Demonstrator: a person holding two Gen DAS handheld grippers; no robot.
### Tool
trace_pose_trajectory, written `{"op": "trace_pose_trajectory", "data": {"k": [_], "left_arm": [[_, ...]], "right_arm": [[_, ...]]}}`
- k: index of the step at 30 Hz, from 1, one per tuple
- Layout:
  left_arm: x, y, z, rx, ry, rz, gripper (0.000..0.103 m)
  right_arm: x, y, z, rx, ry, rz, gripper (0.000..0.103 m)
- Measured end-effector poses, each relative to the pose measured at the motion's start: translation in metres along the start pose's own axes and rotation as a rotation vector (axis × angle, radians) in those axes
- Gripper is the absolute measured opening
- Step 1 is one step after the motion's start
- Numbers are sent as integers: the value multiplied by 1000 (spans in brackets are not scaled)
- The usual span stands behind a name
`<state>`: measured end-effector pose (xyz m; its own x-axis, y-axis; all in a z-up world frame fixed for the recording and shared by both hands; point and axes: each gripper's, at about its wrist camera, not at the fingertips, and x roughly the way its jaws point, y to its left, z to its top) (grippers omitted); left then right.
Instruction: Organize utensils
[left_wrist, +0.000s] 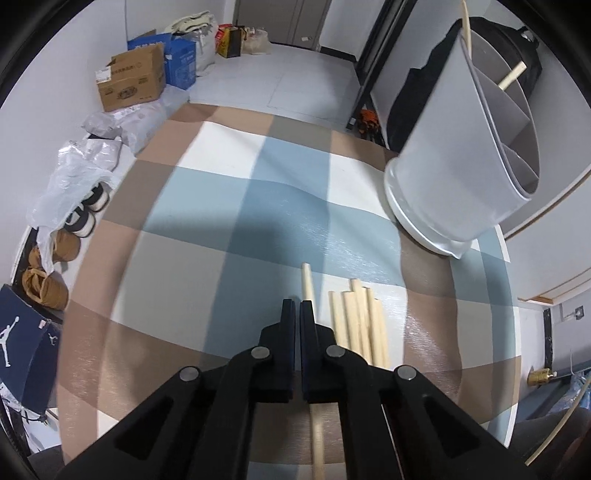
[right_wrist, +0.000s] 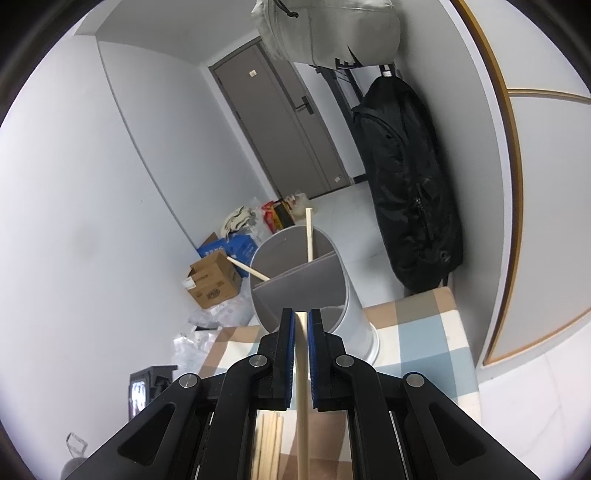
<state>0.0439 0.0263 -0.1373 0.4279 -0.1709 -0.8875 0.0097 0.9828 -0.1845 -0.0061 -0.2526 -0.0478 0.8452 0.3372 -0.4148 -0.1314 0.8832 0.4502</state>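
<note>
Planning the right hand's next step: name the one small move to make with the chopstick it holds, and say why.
Probably ease the right tool forward until the tip of the chopstick clears the rim of the holder. The tool is shut on that chopstick and aimed at the holder, where two chopsticks already stand.

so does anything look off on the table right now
The left gripper is shut on nothing: the lone chopstick lies beside the closed jaws, not between them, which looks like a missed grab.
</note>
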Motion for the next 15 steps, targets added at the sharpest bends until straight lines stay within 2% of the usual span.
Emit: {"op": "trace_pose_trajectory", "data": {"k": [2,5,7,8,10,12,15], "left_arm": [[3,0,1,0,10,1,0],[11,1,1,-34,75,-52,0],[9,-4,4,-17,71,-47,0],[10,-7,5,-8,82,-40,2],[12,-11,6,-1,80,-33,14],[12,-14,6,8,74,-32,18],[11,-15,5,18,75,-19,19]], "right_arm": [[1,0,-1,-1,3,-2,6],[2,0,-1,3,5,-4,6],[2,1,0,3,4,-3,6],[2,2,0,1,3,-1,6],[3,3,-1,-8,2,1,6],[3,5,-1,-18,4,2,6],[4,7,-2,-36,7,2,6]]}}
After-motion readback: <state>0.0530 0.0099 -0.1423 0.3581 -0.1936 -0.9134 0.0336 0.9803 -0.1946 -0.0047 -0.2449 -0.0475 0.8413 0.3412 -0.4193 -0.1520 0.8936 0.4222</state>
